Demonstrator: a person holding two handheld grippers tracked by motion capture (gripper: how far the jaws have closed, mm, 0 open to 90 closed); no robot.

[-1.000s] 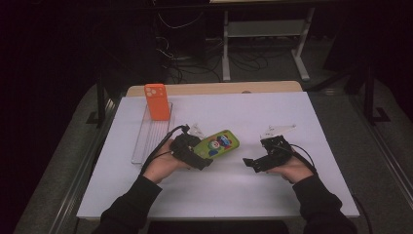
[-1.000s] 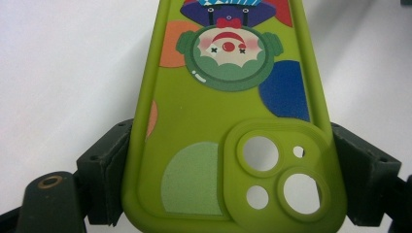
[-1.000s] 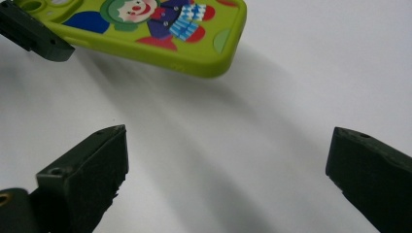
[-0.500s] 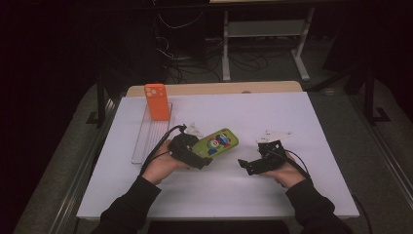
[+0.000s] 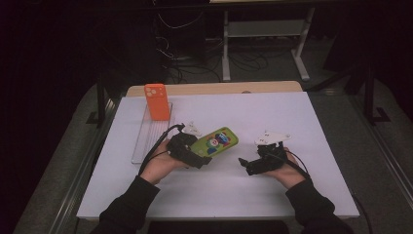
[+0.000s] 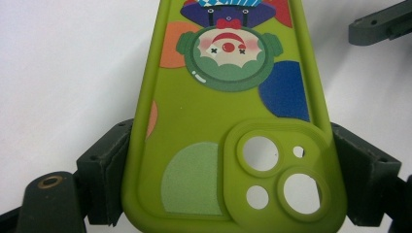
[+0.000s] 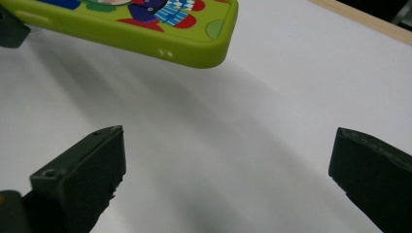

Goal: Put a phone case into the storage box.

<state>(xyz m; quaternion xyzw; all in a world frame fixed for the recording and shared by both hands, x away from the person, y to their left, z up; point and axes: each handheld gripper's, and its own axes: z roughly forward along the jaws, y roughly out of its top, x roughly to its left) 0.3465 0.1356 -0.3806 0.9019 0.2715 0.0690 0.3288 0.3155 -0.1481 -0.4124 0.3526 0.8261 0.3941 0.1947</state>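
A white table (image 5: 302, 122) fills the middle of a dark room, and a person's two sleeved forearms reach onto it from the near edge. At the table's far left lies a clear, long tray (image 5: 146, 141) with an orange phone case (image 5: 157, 101) standing upright at its far end, probably parked there out of the way.

Near the centre, the left gripper (image 5: 195, 157) clamps its jaws on both long edges of a green phone case (image 5: 215, 142) printed with a cartoon clown. It grips the camera-hole end, so the other end juts out free toward the right hand, raised slightly off the table and casting a shadow below. In the left gripper view the case (image 6: 233, 145) sits squarely between the two black jaws.

The right gripper (image 5: 249, 165) rests a little apart, pointing at the case's free end, jaws spread wide and holding nothing, seemingly ready to take it.
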